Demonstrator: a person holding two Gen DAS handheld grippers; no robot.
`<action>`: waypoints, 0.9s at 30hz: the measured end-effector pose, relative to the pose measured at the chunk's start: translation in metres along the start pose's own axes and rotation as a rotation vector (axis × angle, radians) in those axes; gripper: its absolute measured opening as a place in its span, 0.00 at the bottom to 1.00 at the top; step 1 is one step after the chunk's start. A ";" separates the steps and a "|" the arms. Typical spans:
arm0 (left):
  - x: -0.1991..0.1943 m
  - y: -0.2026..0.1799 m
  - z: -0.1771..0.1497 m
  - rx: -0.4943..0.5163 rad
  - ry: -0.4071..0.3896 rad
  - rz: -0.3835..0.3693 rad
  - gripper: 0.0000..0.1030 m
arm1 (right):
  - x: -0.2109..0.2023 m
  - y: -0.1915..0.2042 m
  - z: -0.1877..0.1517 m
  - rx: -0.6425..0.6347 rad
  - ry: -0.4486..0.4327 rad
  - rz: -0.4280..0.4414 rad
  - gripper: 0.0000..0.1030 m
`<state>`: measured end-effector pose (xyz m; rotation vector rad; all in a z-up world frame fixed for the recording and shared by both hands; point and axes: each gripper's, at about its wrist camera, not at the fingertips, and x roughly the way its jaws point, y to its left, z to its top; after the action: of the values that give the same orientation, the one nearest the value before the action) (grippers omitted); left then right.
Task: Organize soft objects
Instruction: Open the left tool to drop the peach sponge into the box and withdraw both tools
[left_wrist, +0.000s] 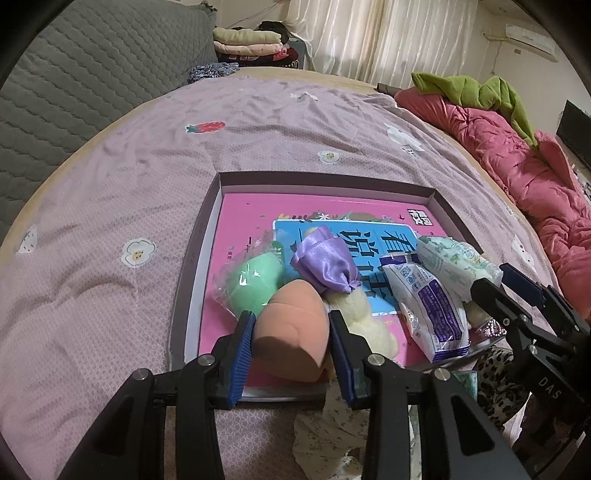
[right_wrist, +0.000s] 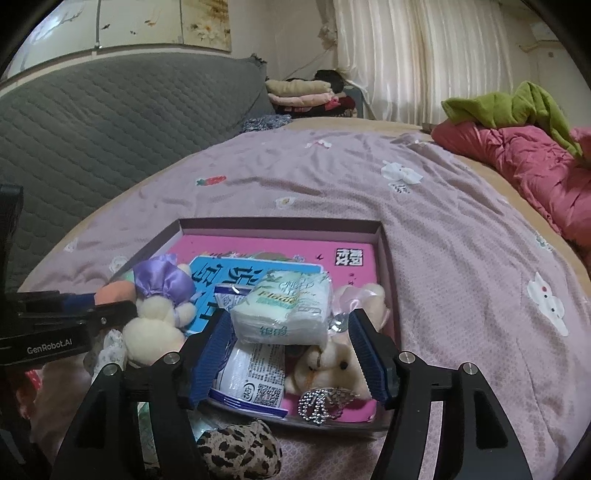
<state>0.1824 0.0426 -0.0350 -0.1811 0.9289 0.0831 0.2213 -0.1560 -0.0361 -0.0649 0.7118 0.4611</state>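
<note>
A shallow cardboard tray (left_wrist: 192, 258) lies on the bed with a pink book (left_wrist: 251, 214) in it. My left gripper (left_wrist: 291, 319) is shut on a peach sponge (left_wrist: 291, 332) over the tray's near edge. Behind it lie a wrapped green sponge (left_wrist: 255, 284) and a cream plush toy in purple satin (left_wrist: 325, 266). My right gripper (right_wrist: 288, 314) is open around a tissue pack (right_wrist: 284, 314), which rests on a blue-white packet (right_wrist: 251, 376); the pads stand clear of it. A small plush bear (right_wrist: 332, 365) and a rhinestone ornament (right_wrist: 325, 402) lie beside them.
A leopard-print soft item (right_wrist: 240, 446) sits just outside the tray's near edge. A pink quilt (left_wrist: 517, 158) with a green cloth (left_wrist: 480, 88) lines the right side. At the left is a grey quilted headboard (left_wrist: 74, 74), with folded clothes (left_wrist: 251, 40) beyond.
</note>
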 end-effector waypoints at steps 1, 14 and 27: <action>0.000 0.001 0.000 -0.004 0.002 -0.001 0.43 | 0.000 0.000 0.000 0.004 -0.001 0.001 0.66; -0.003 0.003 0.000 -0.014 -0.004 -0.004 0.53 | -0.001 -0.002 0.000 0.019 0.005 0.004 0.67; -0.007 0.003 0.002 -0.019 -0.006 -0.008 0.58 | -0.002 -0.002 0.002 0.020 -0.005 -0.008 0.68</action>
<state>0.1789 0.0457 -0.0287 -0.2021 0.9218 0.0855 0.2222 -0.1583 -0.0338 -0.0480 0.7111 0.4464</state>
